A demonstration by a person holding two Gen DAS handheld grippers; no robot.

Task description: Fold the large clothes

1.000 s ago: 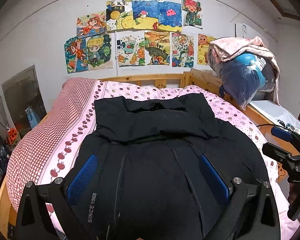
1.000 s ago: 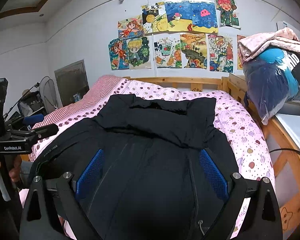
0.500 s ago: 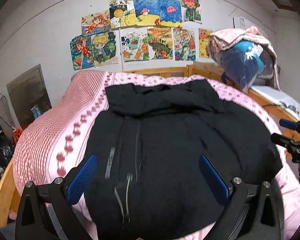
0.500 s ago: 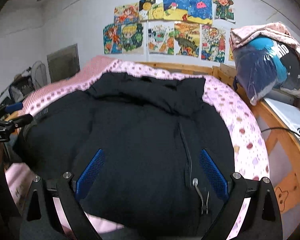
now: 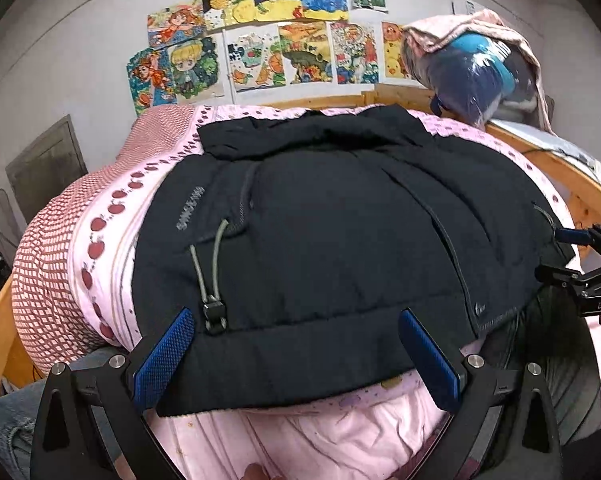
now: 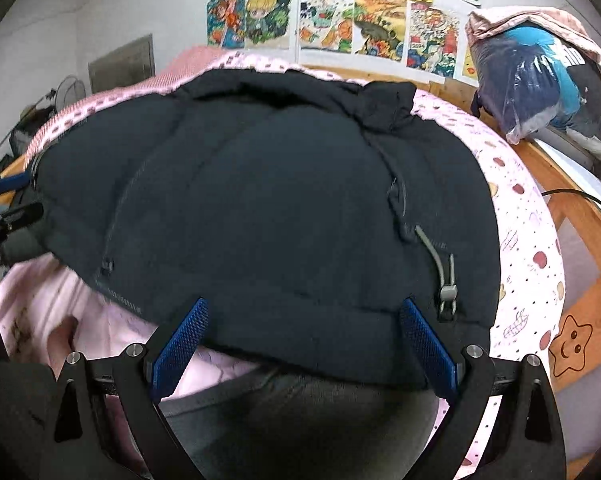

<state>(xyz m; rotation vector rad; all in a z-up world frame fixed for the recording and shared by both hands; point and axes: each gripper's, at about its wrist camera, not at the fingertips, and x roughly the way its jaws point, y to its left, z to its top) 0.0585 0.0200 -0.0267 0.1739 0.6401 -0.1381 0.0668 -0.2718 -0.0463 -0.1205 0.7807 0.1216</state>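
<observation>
Evidently the left gripper (image 5: 296, 360) and right gripper (image 6: 304, 344) both stand with fingers apart, holding nothing, over the near hem of the black padded jacket (image 5: 332, 232), which lies flat on the bed (image 5: 112, 240), hem at its near edge. It looks soft, bulky, light and springy, so I judge the hem corners, clear of the drawcord toggle (image 5: 214, 314), the best hold.

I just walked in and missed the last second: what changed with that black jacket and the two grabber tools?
Both tools drew back toward the foot of the bed, so the black jacket's hem and the pink bedding below it now show. The left gripper and right gripper stayed open, holding nothing. The jacket remains spread on the bed, and the wall drawings and bagged bundle are unchanged.
</observation>
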